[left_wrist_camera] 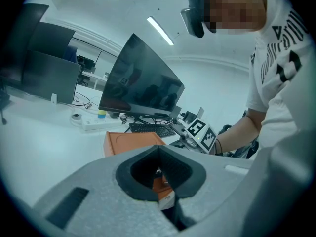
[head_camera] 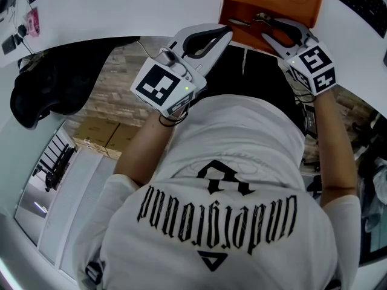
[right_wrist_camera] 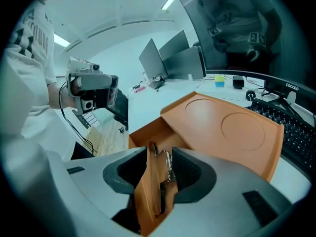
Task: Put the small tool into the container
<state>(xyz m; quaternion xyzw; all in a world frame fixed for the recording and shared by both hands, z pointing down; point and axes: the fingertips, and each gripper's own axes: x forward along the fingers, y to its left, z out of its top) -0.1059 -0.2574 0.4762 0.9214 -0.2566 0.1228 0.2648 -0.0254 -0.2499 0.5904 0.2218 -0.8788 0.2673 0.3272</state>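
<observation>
Presently my right gripper (right_wrist_camera: pixel 159 151) stands with jaws spread. The small tool (right_wrist_camera: pixel 167 164) lies directly between them inside the orange container (right_wrist_camera: pixel 143 135), against an inner wall, with its long axis running along the jaws and pointing away from me. My left gripper (left_wrist_camera: pixel 159 149), tips pressed together, sits farther off by the container's left edge.

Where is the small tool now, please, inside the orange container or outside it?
Inside: the small tool sits in the open compartment of the orange container, between the parted jaws of the right gripper, which do not press on it.
</observation>
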